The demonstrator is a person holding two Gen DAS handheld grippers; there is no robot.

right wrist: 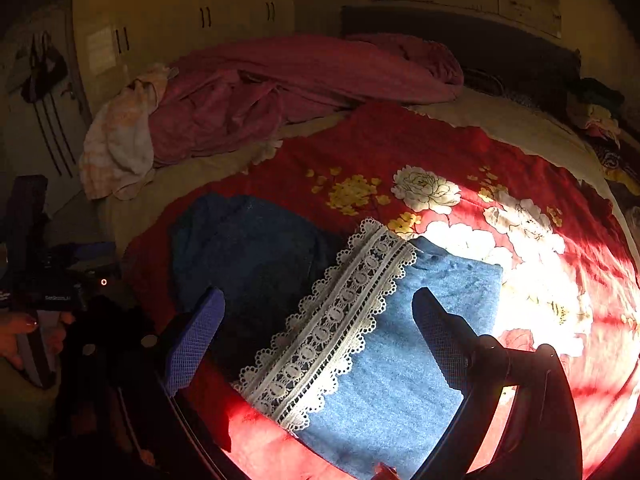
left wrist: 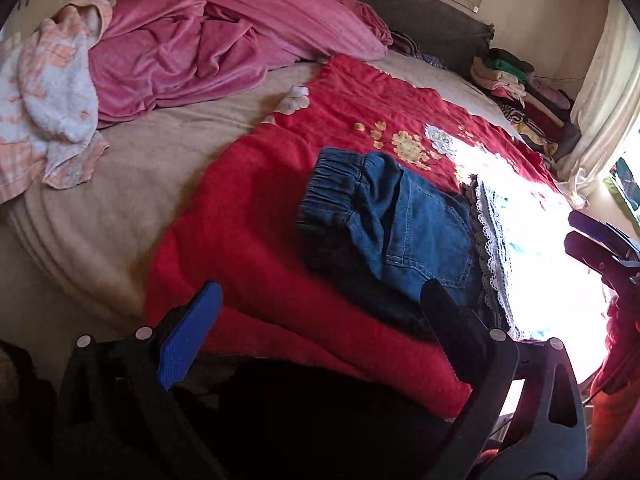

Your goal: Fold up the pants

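Folded blue denim pants (left wrist: 400,232) lie on a red floral blanket (left wrist: 248,208), elastic waistband to the left and a white lace trim (left wrist: 492,240) to the right. My left gripper (left wrist: 320,286) hovers just short of them, open and empty. The right gripper (left wrist: 592,240) shows at that view's right edge. In the right wrist view the pants (right wrist: 400,360) lie half in sunlight, crossed by the lace band (right wrist: 332,320). My right gripper (right wrist: 316,294) stands open above the lace, touching nothing. The left gripper (right wrist: 32,280) and a hand (right wrist: 24,336) appear far left.
A rumpled pink blanket (left wrist: 208,44) and a white-and-peach towel (left wrist: 52,92) lie at the far side of the bed. A pile of clothes (left wrist: 520,92) sits by the grey headboard (left wrist: 420,12). Curtain (left wrist: 600,100) and bright window at right; wardrobe doors (right wrist: 180,20) behind.
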